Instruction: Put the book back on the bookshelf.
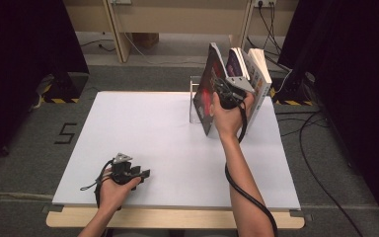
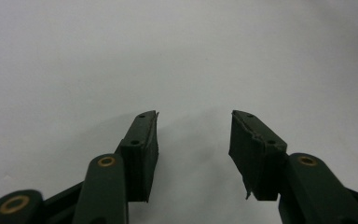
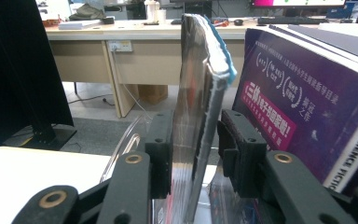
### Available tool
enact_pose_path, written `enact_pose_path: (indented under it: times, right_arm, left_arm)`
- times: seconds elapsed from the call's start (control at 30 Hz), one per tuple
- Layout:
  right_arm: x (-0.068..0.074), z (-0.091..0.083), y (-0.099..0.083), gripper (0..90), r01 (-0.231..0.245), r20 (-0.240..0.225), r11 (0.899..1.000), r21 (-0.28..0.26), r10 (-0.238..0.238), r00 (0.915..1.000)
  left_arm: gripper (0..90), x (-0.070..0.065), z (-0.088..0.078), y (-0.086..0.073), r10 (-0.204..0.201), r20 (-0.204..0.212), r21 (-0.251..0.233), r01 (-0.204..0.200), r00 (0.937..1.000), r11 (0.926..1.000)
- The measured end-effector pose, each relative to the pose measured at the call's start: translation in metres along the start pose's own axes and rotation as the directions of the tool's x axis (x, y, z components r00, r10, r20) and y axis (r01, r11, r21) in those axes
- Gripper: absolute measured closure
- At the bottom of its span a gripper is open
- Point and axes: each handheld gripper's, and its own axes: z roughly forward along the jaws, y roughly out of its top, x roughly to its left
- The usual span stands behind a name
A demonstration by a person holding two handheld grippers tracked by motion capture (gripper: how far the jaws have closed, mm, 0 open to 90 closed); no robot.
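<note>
My right gripper (image 3: 193, 154) has its fingers slack around the upright red book (image 3: 198, 116) at the counter's (image 1: 143, 128) far edge, one pad apart. My left gripper (image 2: 193, 154) rests open on the counter.

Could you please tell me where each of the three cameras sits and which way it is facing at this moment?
High view: above the person's side, looking forward and down on the white table; both forearms, left gripper and right gripper show.
Left gripper view: rides the left gripper, facing the bare tabletop past its open jaws.
Right gripper view: rides the right gripper, looking level along the thin book between its jaws, the purple book beside.
Shared: high and right gripper views both show the thin book.
</note>
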Motion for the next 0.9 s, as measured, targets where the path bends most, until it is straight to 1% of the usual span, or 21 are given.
enact_pose_path:
  times: [0.2,0.37,0.57,0.7,0.77,0.9]
  right_arm:
    - [-0.003,-0.006,-0.003,64.9,-0.001,-0.007,1.000,0.005,0.001,1.0000]
    - [-0.004,-0.010,-0.005,64.1,-0.012,-0.018,1.000,0.006,0.012,0.9998]
    - [-0.004,-0.013,-0.005,63.9,-0.011,-0.025,1.000,0.002,0.011,0.9996]
    - [-0.005,-0.015,-0.006,63.7,-0.013,-0.031,1.000,0.006,0.013,0.9994]
    - [-0.006,-0.017,-0.007,63.6,-0.005,-0.029,1.000,0.006,0.005,0.9996]
    - [-0.007,-0.020,-0.008,63.3,-0.010,-0.036,1.000,0.014,0.010,0.9993]
  left_arm:
    - [51.1,0.000,0.000,0.000,0.000,-0.003,0.000,0.000,1.0000,1.0000]
    - [51.1,0.000,-0.001,0.001,0.002,-0.003,0.003,-0.002,1.0000,1.0000]
    - [51.1,0.001,-0.002,0.001,0.003,-0.007,-0.003,-0.003,1.0000,1.0000]
    - [51.0,0.000,-0.002,0.001,0.000,-0.004,-0.005,0.000,1.0000,1.0000]
    - [51.0,0.000,-0.003,0.001,-0.001,-0.005,-0.006,0.001,1.0000,1.0000]
    - [51.0,0.000,-0.003,0.001,-0.002,-0.006,-0.007,0.002,1.0000,1.0000]
